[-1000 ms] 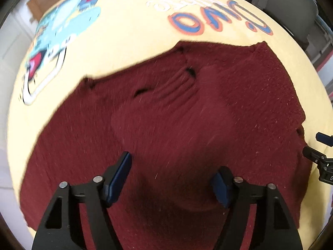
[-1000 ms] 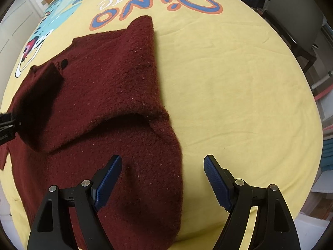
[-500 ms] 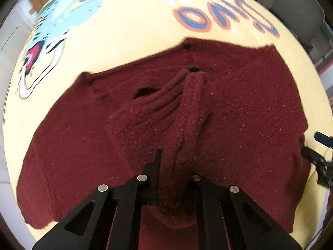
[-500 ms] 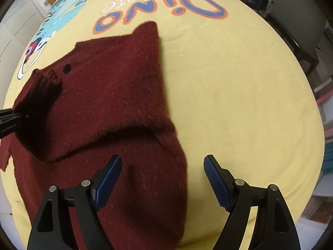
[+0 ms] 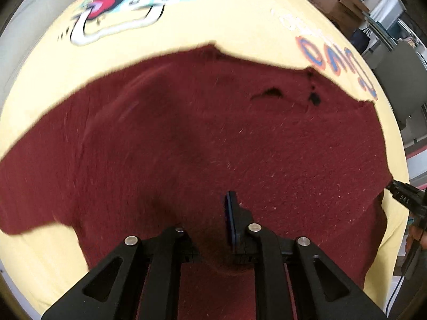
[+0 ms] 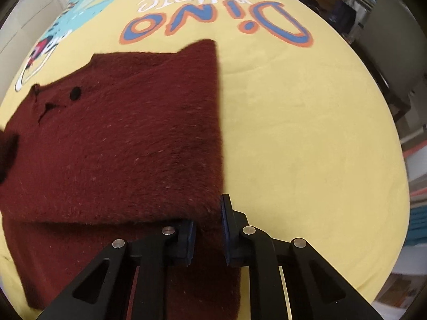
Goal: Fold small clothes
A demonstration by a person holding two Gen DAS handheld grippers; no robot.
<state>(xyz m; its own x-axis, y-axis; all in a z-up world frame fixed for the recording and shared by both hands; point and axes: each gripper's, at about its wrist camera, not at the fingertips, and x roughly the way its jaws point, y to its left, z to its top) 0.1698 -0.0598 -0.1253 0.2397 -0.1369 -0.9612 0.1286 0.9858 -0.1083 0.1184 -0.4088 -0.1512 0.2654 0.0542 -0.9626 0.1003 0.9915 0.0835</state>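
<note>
- We see a dark red knitted sweater point(image 5: 213, 138) spread over a yellow printed cloth point(image 6: 307, 138) that covers the tabletop; in the right wrist view its right part is folded over itself, with a straight edge running down toward our right gripper point(image 6: 206, 229).
- The left gripper point(image 5: 205, 229) has its fingers closed on a raised fold of the sweater; the left finger is mostly buried in the wool, and the blue pad of the other finger point(image 5: 229, 218) shows beside the fold.
- The right gripper's fingers are closing, and a bunch of the sweater's folded edge sits between the blue pads point(image 6: 225, 226), which press on it.
- In the left wrist view the tip of the right gripper point(image 5: 403, 194) shows at the sweater's far right edge, with small white letters on it too small for us to read.
- Around the tabletop: cardboard boxes point(image 5: 339, 2) and shelving at the upper right, and a grey chair back point(image 5: 400, 80) near the cloth's edge.
- The cloth carries "DiNO" point(image 6: 216, 26) in blue letters with orange outlines, and a smaller white word beside it that we cannot read with certainty. A cartoon figure point(image 5: 128, 8) in light blue, white and red is printed farther along, blurred and cut off by the picture's edge.
- A black button point(image 6: 75, 92) and a small slit sit near the sweater's neckline.
- The sweater's left sleeve runs out of the left wrist view, and its lower hem is hidden behind the gripper bodies.
</note>
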